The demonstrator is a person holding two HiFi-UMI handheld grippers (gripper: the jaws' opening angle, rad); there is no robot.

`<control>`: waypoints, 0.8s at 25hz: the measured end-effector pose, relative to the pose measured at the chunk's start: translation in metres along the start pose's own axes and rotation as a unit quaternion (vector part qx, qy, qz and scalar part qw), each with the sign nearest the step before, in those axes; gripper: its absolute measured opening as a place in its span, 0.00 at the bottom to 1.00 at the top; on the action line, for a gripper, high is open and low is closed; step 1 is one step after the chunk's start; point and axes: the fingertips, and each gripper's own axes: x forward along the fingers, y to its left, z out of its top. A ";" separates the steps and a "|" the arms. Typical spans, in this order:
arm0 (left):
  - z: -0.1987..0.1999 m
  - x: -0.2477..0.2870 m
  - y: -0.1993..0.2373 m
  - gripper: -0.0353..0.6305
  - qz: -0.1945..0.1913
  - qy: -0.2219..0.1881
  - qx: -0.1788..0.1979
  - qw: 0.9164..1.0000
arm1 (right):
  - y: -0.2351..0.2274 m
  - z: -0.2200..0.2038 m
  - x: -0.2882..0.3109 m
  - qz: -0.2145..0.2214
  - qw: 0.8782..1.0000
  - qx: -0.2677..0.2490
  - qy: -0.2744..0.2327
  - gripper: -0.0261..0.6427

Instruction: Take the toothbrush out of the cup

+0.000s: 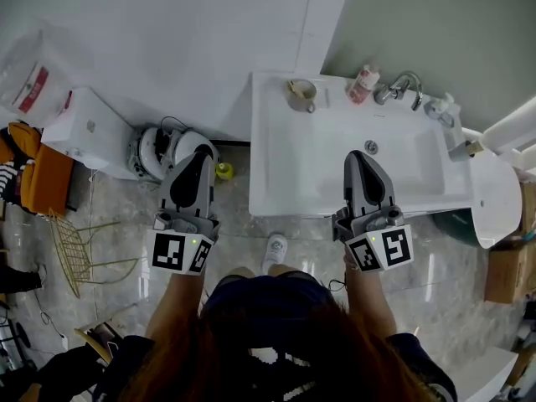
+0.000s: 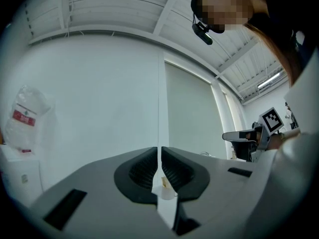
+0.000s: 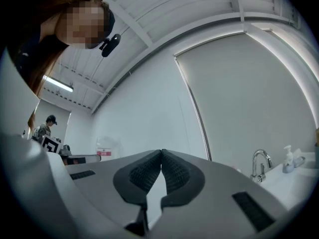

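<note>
Left gripper [image 1: 199, 157] over floor, right gripper [image 1: 360, 156] over sink [image 1: 276, 182] front, both 2 jaw pairs shut, empty. Cup [image 1: 301, 96] with toothbrush [image 1: 295, 85] stands at sink's back-left corner, apart from grippers, left of faucet [image 1: 403, 86].

The left claw [image 1: 201, 154] and the right claw [image 1: 361, 152] are grey with black ribbing inside, and each carries black-and-white square markers. Ahead of the right claw are a glossy white rectangular ceramic sink [image 1: 285, 174], a beige round cup [image 1: 301, 95] and a silver chrome tap [image 1: 404, 86]. Left of the left claw, a gold wire chair [image 1: 79, 254] stands on the grey marbled tile floor [image 1: 244, 243].
</note>
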 end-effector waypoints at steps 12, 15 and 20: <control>-0.038 0.101 0.046 0.11 -0.015 0.028 -0.017 0.999 | -0.046 -0.029 0.078 -0.029 0.999 0.011 0.028 0.06; -0.046 0.136 0.058 0.11 -0.040 0.032 -0.024 0.998 | -0.057 -0.033 0.097 -0.054 0.998 0.007 0.030 0.06; -0.049 0.185 0.078 0.11 -0.087 0.026 -0.031 0.995 | -0.067 -0.037 0.131 -0.092 0.995 -0.003 0.028 0.06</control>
